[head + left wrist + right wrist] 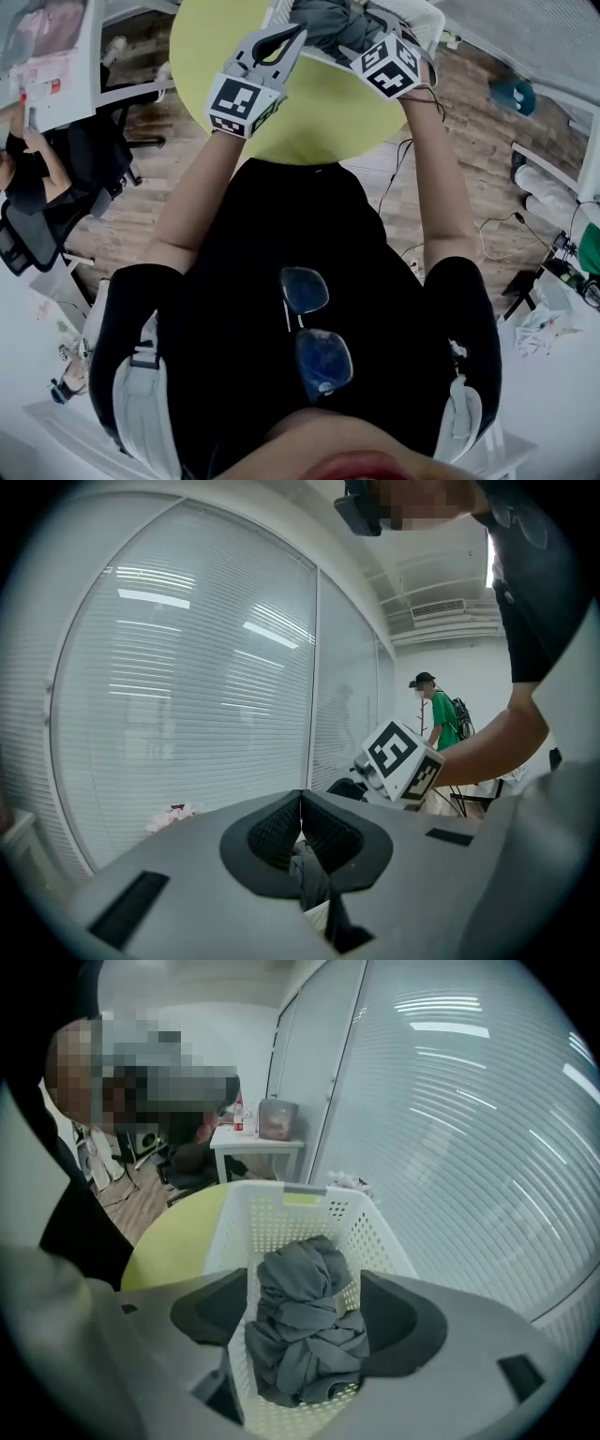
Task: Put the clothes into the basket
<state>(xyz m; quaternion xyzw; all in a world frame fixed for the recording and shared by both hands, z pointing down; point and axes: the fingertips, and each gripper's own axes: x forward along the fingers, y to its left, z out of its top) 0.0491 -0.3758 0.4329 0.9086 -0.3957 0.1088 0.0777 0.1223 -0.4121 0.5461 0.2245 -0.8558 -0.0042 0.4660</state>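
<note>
While we hold both grippers up over the yellow-green table, the left gripper has its jaws closed tight on a fold of grey cloth, which hangs down from between its pads. The right gripper stands just to its right, jaws spread wide with nothing pressed between the pads. Below and ahead of that right gripper we see the white basket. The grey clothes lie bunched inside it, framed by the open jaws but apart from them. We cannot tell whether the pinched fold belongs to that bundle.
</note>
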